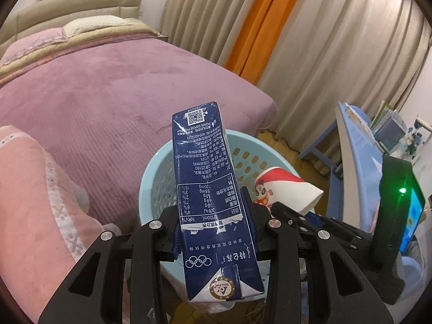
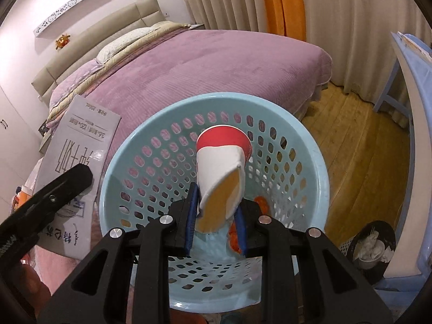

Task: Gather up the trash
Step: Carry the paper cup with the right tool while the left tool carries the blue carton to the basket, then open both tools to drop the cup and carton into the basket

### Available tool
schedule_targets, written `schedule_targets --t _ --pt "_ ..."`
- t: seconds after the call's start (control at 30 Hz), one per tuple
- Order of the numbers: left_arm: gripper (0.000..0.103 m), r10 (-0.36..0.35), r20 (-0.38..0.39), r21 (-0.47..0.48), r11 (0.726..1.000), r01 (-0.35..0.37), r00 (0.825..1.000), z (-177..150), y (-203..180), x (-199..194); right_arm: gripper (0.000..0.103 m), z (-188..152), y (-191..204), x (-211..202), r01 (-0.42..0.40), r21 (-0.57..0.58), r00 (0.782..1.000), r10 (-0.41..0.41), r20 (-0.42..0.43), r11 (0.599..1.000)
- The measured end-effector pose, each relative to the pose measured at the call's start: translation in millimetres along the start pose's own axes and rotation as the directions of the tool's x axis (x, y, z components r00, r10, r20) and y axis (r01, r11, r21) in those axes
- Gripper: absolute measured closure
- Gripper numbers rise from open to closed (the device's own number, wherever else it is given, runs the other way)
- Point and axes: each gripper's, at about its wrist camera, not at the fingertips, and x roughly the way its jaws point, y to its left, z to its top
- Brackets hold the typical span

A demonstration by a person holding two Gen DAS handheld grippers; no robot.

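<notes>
Bedroom setting: a bed with a purple cover [image 1: 108, 86] fills the background, beige and orange curtains [image 1: 310, 27] hang behind it, and wood flooring [image 2: 359, 145] shows beside the bed.

Left wrist view: the left gripper [image 1: 216, 216] is clamped on a dark blue milk carton [image 1: 208, 189], its pads pressing both narrow sides. The carton stands roughly upright along the fingers, printed panel toward the camera. Directly beyond and below the carton sits the light blue perforated basket [image 1: 154, 178]. To the right of the carton, the right gripper's black body and the red-and-white paper cup [image 1: 283, 186] it carries appear over the basket. Only this view shows a pink garment [image 1: 40, 189] at lower left and a blue desk with books [image 1: 378, 124] at far right.

Right wrist view: the right gripper [image 2: 216, 216] is closed on the squashed paper cup [image 2: 221, 172], blue pads against its flattened mouth end. The cup hangs over the basket [image 2: 318, 167] opening. Only this view shows the basket interior, with an orange item [image 2: 262, 202] at the bottom, only partly visible. The milk carton [image 2: 78, 162] and a left finger [image 2: 54, 191] appear to the left of the basket rim. A small dark bin holding white waste [image 2: 372, 245] stands on the floor at lower right.
</notes>
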Motion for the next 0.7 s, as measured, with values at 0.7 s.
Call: schedule_targets --t 0.7 --pt "0.033 0.087 0.231 -0.027 0.996 -0.083 0.969 -2 25 -122 0.057 3 42 -49 -0.09 -0.064 0.992 0.095 0.087 0.994"
